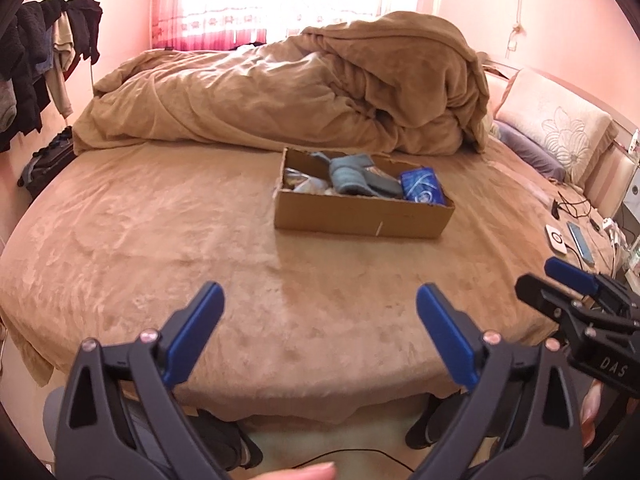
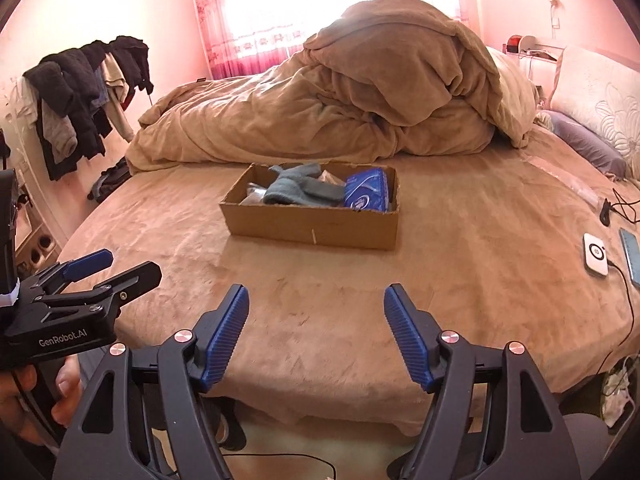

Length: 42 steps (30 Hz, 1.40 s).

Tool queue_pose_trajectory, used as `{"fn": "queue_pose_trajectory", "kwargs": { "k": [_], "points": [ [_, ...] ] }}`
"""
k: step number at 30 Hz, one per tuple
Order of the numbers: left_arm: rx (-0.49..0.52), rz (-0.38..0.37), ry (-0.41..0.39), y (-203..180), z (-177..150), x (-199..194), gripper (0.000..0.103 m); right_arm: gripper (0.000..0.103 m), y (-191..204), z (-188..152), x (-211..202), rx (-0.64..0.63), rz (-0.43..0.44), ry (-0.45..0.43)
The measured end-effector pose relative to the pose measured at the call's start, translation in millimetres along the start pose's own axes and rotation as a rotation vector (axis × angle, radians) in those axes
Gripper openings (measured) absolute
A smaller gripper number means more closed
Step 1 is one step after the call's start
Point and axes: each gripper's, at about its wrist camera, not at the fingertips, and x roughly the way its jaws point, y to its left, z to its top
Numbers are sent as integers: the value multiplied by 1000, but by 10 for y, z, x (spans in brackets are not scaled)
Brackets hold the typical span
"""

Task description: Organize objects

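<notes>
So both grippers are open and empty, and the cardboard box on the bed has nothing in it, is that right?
Not quite. The box is not empty: the right wrist view shows a grey-blue cloth and a blue packet inside. The rest holds: left gripper and right gripper are open and empty.

I cannot make out what lies in the left end of the cardboard box point(image 2: 312, 226): the grey-blue knit point(image 2: 298, 192) lies over it, and only a bit of clear, crinkled wrapping shows beside it. The blue packet point(image 2: 370, 194) at the box's right end has white print too small for me to read. Behind the box, the heaped blanket point(image 2: 360, 96) hides the far side of the bed. Right of the box, the phone point(image 2: 631, 258) is cut off by the picture's edge. My right gripper point(image 1: 560, 276) runs off the frame in the left wrist view, its fingers overlapping.
</notes>
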Motion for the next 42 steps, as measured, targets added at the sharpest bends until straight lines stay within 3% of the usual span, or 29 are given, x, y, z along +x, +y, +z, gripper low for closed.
{"fn": "queue_pose_trajectory", "kwargs": {
  "k": [9, 42],
  "points": [
    [-6, 9, -35, -12, 9, -148, 98, 74, -14, 15, -84, -6, -15, -20],
    [1, -3, -4, -22, 32, 3, 98, 74, -133, 20, 10, 10, -37, 1]
  ]
}}
